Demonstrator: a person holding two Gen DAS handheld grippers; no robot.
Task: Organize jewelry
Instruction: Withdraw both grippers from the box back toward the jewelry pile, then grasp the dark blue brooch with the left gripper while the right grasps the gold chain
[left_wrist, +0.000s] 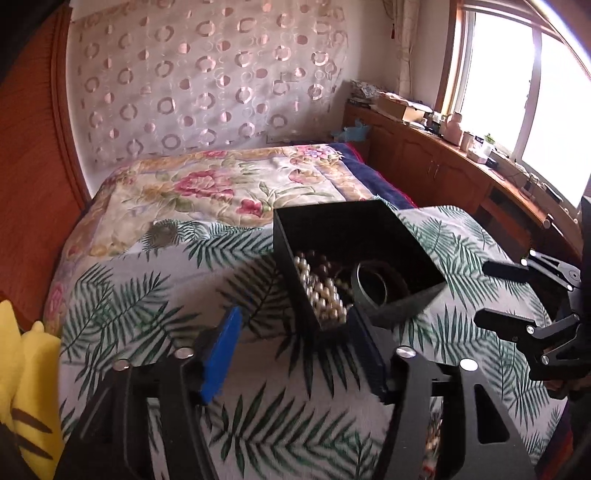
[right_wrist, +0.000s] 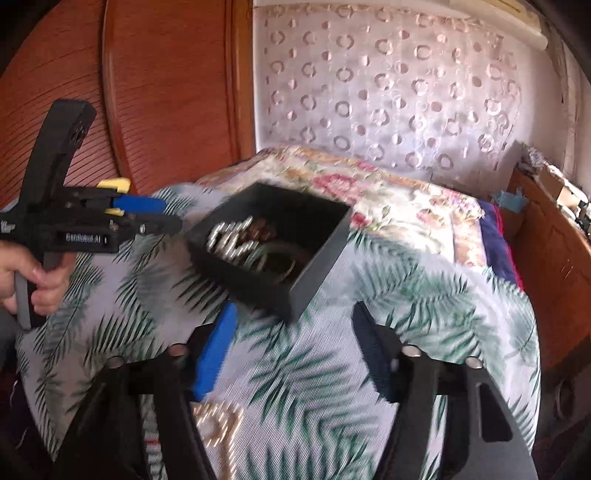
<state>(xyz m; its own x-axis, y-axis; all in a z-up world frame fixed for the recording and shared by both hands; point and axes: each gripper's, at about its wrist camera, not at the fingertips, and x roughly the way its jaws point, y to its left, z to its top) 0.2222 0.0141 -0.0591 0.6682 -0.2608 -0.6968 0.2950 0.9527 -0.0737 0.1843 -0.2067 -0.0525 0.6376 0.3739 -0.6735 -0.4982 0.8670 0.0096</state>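
Blue-padded left tool (left_wrist: 293, 354) is spread, empty, just short of the black box (left_wrist: 388, 229). Right tool (right_wrist: 291, 354) is likewise spread and empty. The box rests on the palm-print cloth (left_wrist: 147, 295), holding pearl strands (left_wrist: 325, 295) and a dark bangle (left_wrist: 373, 286). Floral bedspread (left_wrist: 207, 184) beyond.

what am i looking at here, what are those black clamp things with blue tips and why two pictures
No robot: a person holds a hand-squeezed gripper in each hand, each carrying a wide-angle camera looking along its two fingers. One picture comes from the left gripper, the other from the right gripper; each also shows the other from the side. Both are open and hold nothing. Ahead, on a leaf-print cloth, stands an open black box holding a pearl strand, dark beads and a bangle. Behind is a floral bedspread.
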